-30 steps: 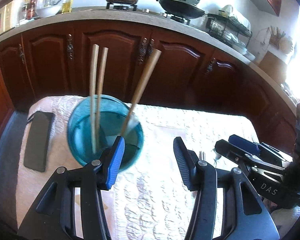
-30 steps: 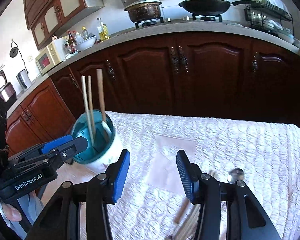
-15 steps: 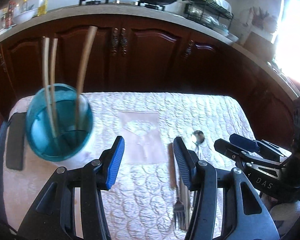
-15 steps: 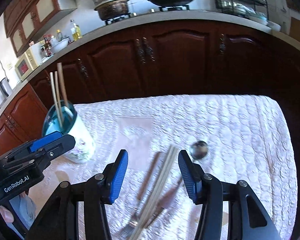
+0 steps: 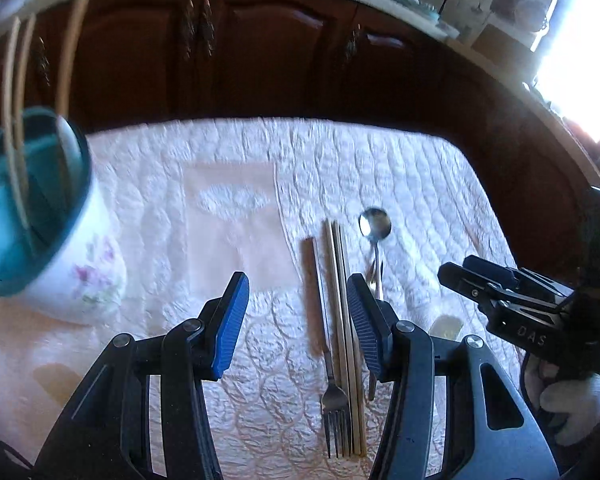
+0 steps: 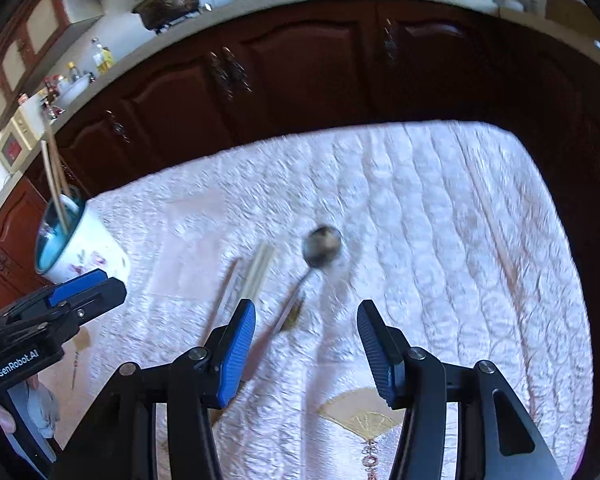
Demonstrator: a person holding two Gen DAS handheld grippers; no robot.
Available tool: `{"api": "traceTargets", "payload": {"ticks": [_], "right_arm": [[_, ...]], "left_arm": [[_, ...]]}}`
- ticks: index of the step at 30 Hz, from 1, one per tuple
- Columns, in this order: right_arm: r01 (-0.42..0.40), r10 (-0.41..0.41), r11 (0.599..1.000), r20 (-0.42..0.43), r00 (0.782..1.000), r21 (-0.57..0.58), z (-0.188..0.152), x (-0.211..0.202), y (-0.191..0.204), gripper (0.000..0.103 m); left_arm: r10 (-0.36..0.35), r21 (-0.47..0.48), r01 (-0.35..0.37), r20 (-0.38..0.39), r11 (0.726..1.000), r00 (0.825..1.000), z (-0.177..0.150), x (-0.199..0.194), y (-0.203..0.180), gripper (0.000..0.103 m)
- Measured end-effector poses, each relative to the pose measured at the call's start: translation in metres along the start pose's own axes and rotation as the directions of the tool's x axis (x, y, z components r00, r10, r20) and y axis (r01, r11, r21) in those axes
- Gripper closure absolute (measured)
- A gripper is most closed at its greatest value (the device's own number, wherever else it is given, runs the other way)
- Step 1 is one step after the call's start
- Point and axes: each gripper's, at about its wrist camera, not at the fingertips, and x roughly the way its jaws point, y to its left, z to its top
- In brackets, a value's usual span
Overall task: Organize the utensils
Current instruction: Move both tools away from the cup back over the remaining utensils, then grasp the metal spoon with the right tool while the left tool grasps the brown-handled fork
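Observation:
A metal fork [image 5: 327, 344], a pair of wooden chopsticks [image 5: 345, 320] and a metal spoon [image 5: 375, 227] lie side by side on the white quilted tablecloth [image 5: 228, 160]. My left gripper [image 5: 298, 320] is open and empty just above the fork and chopsticks. A floral cup with a blue inside [image 5: 44, 224] stands at the left and holds three wooden chopsticks [image 5: 12, 92]. My right gripper [image 6: 306, 344] is open and empty over the spoon [image 6: 320, 242] and chopsticks [image 6: 258, 270]. The cup [image 6: 78, 244] shows at the left there.
Dark wooden cabinets [image 5: 260, 48] and a counter with a pot [image 6: 168, 0] stand behind the table. The right gripper's body [image 5: 520, 308] is at the right in the left wrist view; the left one [image 6: 48, 320] is at the left in the right wrist view.
Both grippers have swung right and tilted down, away from the cup and toward the fork, chopsticks and spoon. Both stayed open.

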Motion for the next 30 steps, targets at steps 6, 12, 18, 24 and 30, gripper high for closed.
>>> {"api": "traceTargets", "payload": {"ticks": [6,12,18,24,30], "right_arm": [[-0.058,0.063,0.995,-0.059,0.996,0.078,0.001,0.035,-0.016,0.052],[-0.056,0.062,0.994,-0.058,0.996,0.090,0.023,0.065,-0.031,0.052],[-0.053,0.057,0.997,-0.066,0.996,0.064,0.042,0.086,-0.041,0.055],[-0.062,0.065,0.997,-0.065,0.996,0.051,0.050,0.095,-0.045,0.055],[-0.096,0.099,0.995,-0.064,0.993,0.036,0.054,0.101,-0.043,0.067]], "left_arm": [[-0.019,-0.026,0.017,-0.073,1.000,0.997,-0.006,0.026,0.007,0.053],[-0.027,-0.016,0.026,-0.098,1.000,0.995,-0.006,0.036,0.005,0.053],[-0.022,-0.020,0.020,-0.107,1.000,0.994,-0.004,0.040,0.007,0.053],[-0.004,-0.010,0.003,-0.111,1.000,0.994,-0.002,0.049,0.005,0.053],[0.003,0.008,-0.002,-0.115,1.000,0.993,0.001,0.060,-0.002,0.053]]}}
